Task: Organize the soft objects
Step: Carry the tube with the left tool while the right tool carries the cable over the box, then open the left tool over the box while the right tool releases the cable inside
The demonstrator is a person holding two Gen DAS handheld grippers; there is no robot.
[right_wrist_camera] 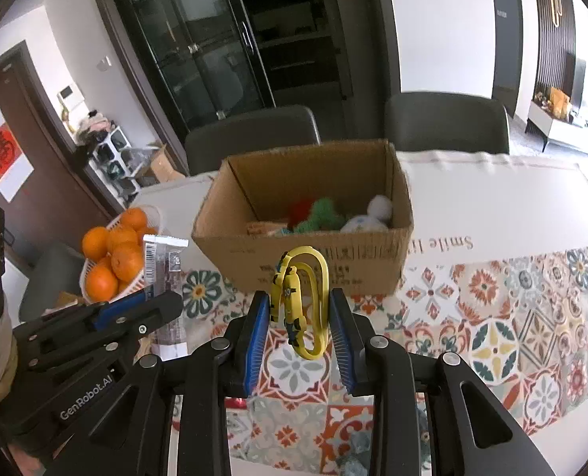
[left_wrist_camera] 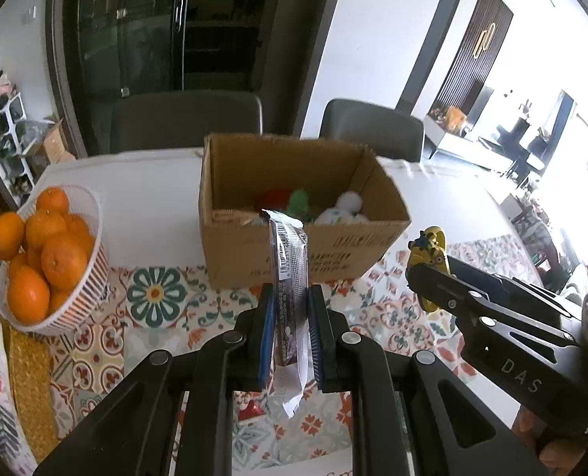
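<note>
An open cardboard box (left_wrist_camera: 294, 246) stands on the table ahead, also in the right wrist view (right_wrist_camera: 318, 261). Inside lie a red, a green (right_wrist_camera: 323, 214) and a white soft toy (right_wrist_camera: 373, 214). My left gripper (left_wrist_camera: 290, 317) is shut on a silver-and-brown snack packet (left_wrist_camera: 290, 265), held upright before the box; it also shows in the right wrist view (right_wrist_camera: 165, 277). My right gripper (right_wrist_camera: 298, 317) is shut on a yellow soft strap toy (right_wrist_camera: 300, 297), held above the table near the box; this toy shows in the left wrist view (left_wrist_camera: 429, 248).
A white basket of oranges (left_wrist_camera: 48, 261) stands left of the box. A patterned tablecloth (right_wrist_camera: 492, 317) covers the near table. Two dark chairs (right_wrist_camera: 444, 123) stand behind the table. A soft toy lies below my right gripper (right_wrist_camera: 357, 452).
</note>
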